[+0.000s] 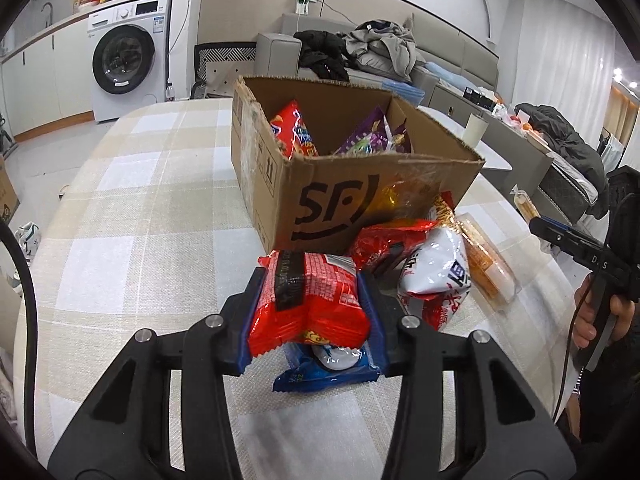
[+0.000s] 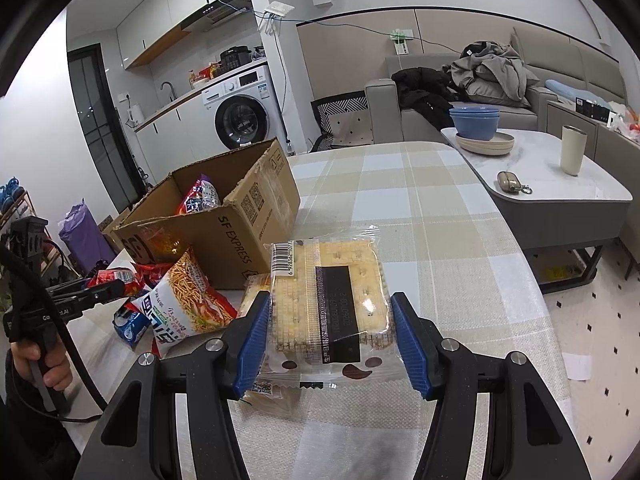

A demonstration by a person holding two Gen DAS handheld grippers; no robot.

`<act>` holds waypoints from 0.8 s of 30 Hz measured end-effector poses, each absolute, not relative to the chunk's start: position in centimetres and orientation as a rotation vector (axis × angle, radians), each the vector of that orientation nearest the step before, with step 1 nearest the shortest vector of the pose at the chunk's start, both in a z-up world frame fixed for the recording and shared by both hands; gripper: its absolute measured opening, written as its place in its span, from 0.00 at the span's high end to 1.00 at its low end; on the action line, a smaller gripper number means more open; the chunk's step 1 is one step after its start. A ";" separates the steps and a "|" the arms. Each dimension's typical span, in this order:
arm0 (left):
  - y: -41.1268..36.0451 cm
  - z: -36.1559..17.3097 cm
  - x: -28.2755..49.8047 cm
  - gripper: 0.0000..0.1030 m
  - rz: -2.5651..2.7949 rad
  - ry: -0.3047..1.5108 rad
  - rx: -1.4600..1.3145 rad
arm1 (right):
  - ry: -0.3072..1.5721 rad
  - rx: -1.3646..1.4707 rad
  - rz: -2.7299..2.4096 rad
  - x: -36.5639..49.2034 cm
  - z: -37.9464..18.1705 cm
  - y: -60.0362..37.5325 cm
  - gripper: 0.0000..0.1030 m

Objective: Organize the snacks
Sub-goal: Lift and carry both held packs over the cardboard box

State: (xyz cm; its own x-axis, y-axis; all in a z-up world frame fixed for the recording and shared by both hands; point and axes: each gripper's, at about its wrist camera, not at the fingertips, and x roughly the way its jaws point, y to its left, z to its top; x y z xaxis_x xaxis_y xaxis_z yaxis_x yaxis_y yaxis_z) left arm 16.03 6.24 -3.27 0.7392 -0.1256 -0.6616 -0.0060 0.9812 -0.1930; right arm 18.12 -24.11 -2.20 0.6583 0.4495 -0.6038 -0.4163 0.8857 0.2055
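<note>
My left gripper (image 1: 314,300) is shut on a red snack packet (image 1: 312,300), held just above the checked tablecloth (image 1: 132,216). Under it lies a blue packet (image 1: 326,376). Ahead stands an open cardboard box (image 1: 344,196) with a red bag (image 1: 294,128) and a purple bag (image 1: 374,136) inside. My right gripper (image 2: 330,320) is shut on a clear packet of crackers (image 2: 330,300). In the right wrist view the same box (image 2: 224,216) stands at the left, with a noodle snack bag (image 2: 188,300) in front of it.
More packets lie by the box: a white and red bag (image 1: 436,276), a red bag (image 1: 384,244), a clear cracker pack (image 1: 486,264). A side table (image 2: 592,184) carries blue bowls (image 2: 474,122) and a cup (image 2: 573,150). A sofa with clothes stands behind.
</note>
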 end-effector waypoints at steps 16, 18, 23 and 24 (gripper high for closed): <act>7.3 1.3 13.4 0.60 -0.071 0.605 -0.213 | 0.618 0.079 0.537 17.2 0.8 -22.5 0.42; 7.3 1.9 13.3 0.60 -0.068 0.592 -0.211 | 0.611 0.079 0.550 17.2 1.2 -22.0 0.42; 7.1 3.4 13.4 0.60 -0.066 0.560 -0.201 | 0.587 0.080 0.576 17.3 2.4 -20.7 0.42; 7.0 3.6 13.5 0.60 -0.065 0.555 -0.200 | 0.584 0.080 0.583 17.3 2.7 -20.2 0.42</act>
State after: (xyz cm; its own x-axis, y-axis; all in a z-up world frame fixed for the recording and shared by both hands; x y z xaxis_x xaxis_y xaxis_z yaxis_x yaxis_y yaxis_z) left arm 13.48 7.01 3.62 0.8483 -0.1156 -0.5168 0.0077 0.9785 -0.2062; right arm 17.32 -20.25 2.66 0.6785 0.5408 -0.4972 -0.4968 0.8363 0.2318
